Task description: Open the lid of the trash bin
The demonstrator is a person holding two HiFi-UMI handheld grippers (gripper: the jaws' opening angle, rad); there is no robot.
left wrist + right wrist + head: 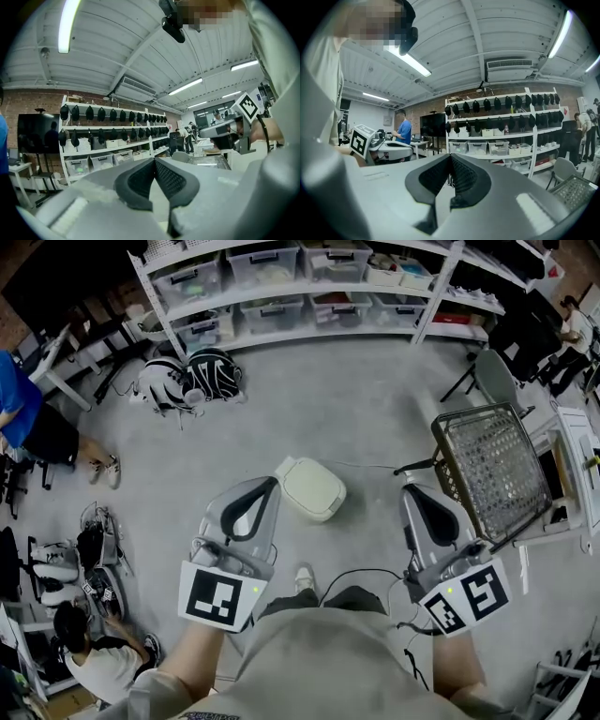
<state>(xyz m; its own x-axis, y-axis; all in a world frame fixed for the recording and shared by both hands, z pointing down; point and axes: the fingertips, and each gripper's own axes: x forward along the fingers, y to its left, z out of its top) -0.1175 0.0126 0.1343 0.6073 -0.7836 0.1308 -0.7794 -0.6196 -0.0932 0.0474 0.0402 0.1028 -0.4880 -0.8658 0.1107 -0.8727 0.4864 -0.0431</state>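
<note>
A small cream trash bin (310, 488) stands on the grey floor ahead of my feet, its lid down. In the head view my left gripper (267, 483) is held in the air just left of the bin, jaws shut on nothing. My right gripper (410, 487) hangs to the bin's right, further off, also shut and empty. Both gripper views point level across the room and miss the bin: the left gripper (153, 160) and the right gripper (450, 156) each show their dark pads (140, 180) (461, 178) pressed together at the tips.
A wire mesh basket (494, 471) on a frame stands close at the right. White shelving (309, 296) with bins lines the far wall, with backpacks (187, 379) on the floor before it. A grey chair (493, 379) is at the far right. People sit and stand at the left.
</note>
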